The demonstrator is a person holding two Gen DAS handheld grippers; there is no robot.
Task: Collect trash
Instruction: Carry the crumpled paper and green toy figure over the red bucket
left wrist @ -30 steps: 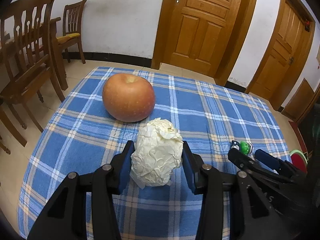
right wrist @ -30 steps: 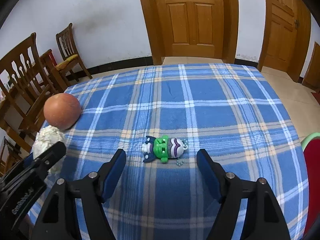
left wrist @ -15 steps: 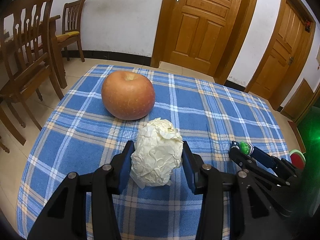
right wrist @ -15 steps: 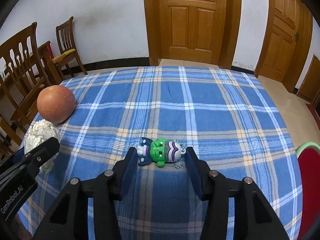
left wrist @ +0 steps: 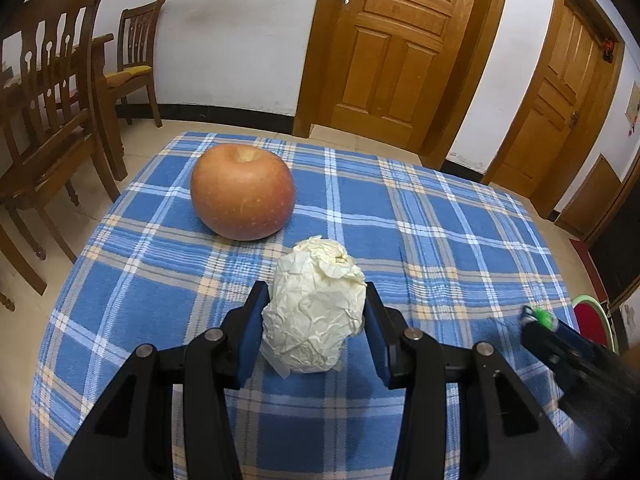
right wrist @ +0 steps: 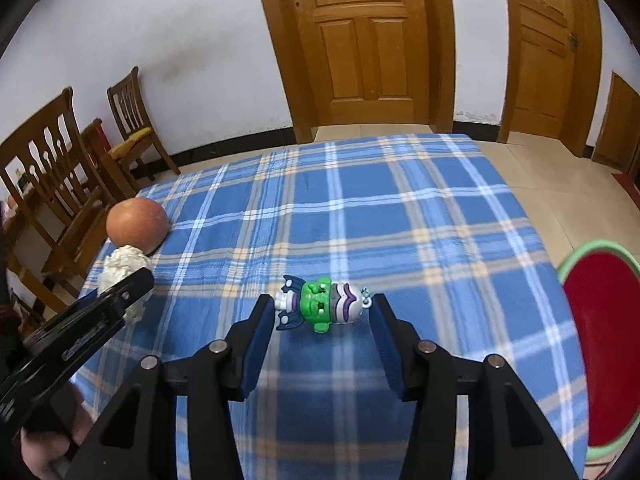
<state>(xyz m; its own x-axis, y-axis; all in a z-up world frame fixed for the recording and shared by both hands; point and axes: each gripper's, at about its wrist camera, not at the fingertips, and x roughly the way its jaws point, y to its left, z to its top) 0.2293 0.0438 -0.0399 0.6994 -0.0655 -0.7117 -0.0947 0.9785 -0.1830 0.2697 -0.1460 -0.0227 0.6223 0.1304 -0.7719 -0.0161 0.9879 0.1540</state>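
A crumpled ball of cream paper [left wrist: 316, 304] sits between the blue pads of my left gripper [left wrist: 314, 324], which is shut on it just above the blue plaid tablecloth [left wrist: 440, 240]. The paper ball also shows in the right wrist view [right wrist: 122, 276]. My right gripper [right wrist: 322, 322] is closed around a small green and purple toy figure [right wrist: 320, 306] that lies on the cloth; its pads are at the toy's two ends.
A large reddish apple [left wrist: 242, 192] stands on the cloth just beyond the paper ball. A red bin with a green rim [right wrist: 600, 340] is at the table's right side. Wooden chairs [left wrist: 48, 120] stand at the left. Wooden doors are behind.
My right gripper has moved forward to the toy and closed from wide open to around it. My left gripper stays shut on the paper ball.
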